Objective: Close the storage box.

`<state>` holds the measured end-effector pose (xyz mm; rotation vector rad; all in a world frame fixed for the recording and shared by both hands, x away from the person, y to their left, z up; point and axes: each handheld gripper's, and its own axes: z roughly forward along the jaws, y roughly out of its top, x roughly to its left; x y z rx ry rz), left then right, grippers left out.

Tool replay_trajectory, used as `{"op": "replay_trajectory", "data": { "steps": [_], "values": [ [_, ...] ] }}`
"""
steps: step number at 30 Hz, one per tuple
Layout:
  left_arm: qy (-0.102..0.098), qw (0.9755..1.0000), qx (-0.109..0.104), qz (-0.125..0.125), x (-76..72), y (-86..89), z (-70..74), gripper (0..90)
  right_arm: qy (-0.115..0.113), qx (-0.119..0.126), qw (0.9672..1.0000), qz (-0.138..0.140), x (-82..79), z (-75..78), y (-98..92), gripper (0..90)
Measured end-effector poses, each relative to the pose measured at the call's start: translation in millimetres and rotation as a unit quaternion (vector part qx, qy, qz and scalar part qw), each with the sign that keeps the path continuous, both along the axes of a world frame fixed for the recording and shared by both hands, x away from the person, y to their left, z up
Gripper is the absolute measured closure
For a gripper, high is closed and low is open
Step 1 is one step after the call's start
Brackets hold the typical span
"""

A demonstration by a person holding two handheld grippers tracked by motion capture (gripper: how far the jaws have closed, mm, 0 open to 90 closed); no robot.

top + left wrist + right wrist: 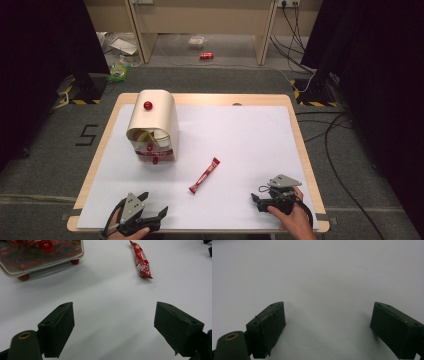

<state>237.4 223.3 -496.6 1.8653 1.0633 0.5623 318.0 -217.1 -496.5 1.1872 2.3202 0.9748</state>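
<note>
I am holding the left gripper [152, 205] at the near left edge of the table, its jaws spread wide and gripping nothing. In the left gripper view, the two black jaws are standing well apart over bare white surface. I am holding the right gripper [257, 201] at the near right edge, its jaws also spread wide and empty; in the right gripper view they are framing plain white surface.

The red snack packet [204, 175] is lying flat on the white sheet [240, 135], between the two grippers and somewhat farther out, well apart from both. It is lying at a slant, its near end pointing left and its far end pointing right. In the left gripper view the packet [140, 260] is showing ahead of the jaws, toward the right.

The cream-coloured container [152, 125] is standing at the far left of the sheet, with a red knob [148, 105] on its curved top. Red packets are showing through its clear lower front [37, 255]. The container is resting on small red feet [74, 261], well apart from the loose packet.
</note>
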Motion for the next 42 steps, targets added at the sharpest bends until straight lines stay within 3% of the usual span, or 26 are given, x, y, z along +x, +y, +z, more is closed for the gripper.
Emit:
{"op": "replay_trajectory", "data": {
  "steps": [19, 23, 32, 42],
  "values": [
    [0.004, 0.9999, 0.011, 0.007, -19.3, 8.2, -6.8, 15.9, 0.000, 0.000, 1.0000, 0.000, 0.0, 0.0, 0.0, 12.9],
    [-0.002, 0.9999, 0.004, 0.011, -24.5, 7.8, -6.9, 15.9, 0.000, 0.000, 1.0000, 0.000, 0.0, 0.0, 0.0, 12.9],
    [-0.006, 0.9998, 0.015, 0.015, -32.4, 7.0, -10.6, 15.8, 0.000, 0.000, 1.0000, 0.000, 0.0, 0.0, 0.0, 12.9],
    [0.013, 0.9996, 0.017, 0.016, -33.6, 8.4, -20.5, 15.3, 0.000, 0.000, 1.0000, 0.000, 0.0, 0.0, 0.0, 12.9]
  ]
}}
